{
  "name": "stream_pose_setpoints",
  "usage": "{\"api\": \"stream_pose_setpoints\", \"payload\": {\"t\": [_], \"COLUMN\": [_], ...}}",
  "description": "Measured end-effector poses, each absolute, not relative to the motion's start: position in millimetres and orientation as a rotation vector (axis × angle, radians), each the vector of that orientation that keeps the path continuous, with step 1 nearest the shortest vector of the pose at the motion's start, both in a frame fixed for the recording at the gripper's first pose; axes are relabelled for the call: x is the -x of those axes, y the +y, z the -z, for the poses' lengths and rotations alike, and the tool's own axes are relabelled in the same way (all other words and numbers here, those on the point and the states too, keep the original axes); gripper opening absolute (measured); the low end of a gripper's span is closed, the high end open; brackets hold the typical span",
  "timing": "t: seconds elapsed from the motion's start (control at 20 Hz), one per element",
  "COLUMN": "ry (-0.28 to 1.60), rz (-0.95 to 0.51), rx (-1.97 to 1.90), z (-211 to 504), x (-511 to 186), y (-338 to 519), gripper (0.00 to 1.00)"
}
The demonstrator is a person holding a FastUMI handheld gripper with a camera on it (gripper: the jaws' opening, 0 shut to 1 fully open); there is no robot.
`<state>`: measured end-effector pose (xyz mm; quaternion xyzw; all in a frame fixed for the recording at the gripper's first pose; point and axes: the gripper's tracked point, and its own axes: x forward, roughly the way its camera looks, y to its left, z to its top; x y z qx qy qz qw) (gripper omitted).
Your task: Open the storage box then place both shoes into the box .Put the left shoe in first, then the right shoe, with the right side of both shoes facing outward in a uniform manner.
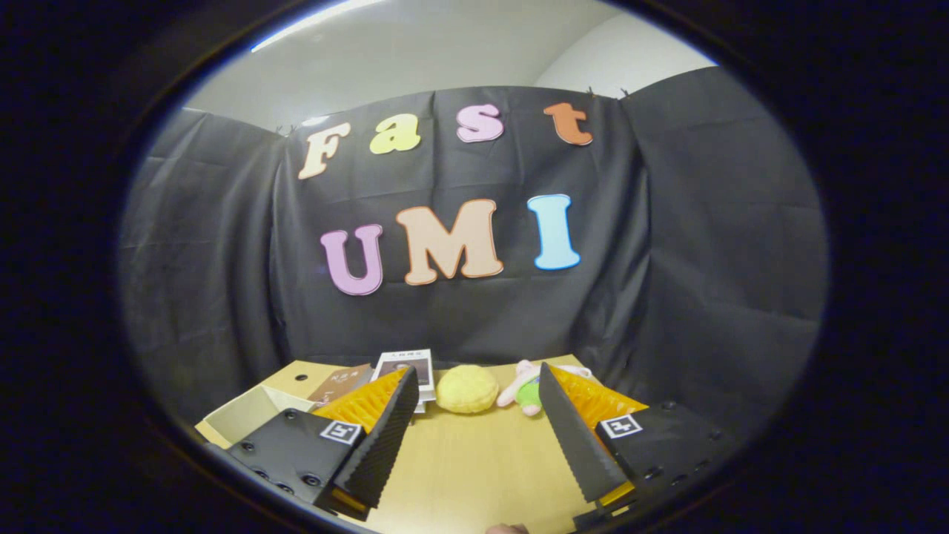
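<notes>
The tool hovers over the bench, fingers wide apart and empty. An open pale box, presumably the storage box, lies beside the left finger.

The claw is hanging wide open over the surface, leaving a bare lane between its fingers. At the lane's far end, centre frame, a yellow ball and plush toy are blocking; booklets and an open box are crowding the lower left.
</notes>
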<state>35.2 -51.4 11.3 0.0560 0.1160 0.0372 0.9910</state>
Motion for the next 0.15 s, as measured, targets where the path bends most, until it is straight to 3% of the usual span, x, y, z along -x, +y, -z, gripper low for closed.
{"api": "stream_pose_setpoints", "payload": {"t": [0.15], "ry": [0.224], "rz": [-0.063], "rx": [-0.108], "z": [-15.1], "x": [-35.9], "y": [-58.5], "gripper": [1.0]}}
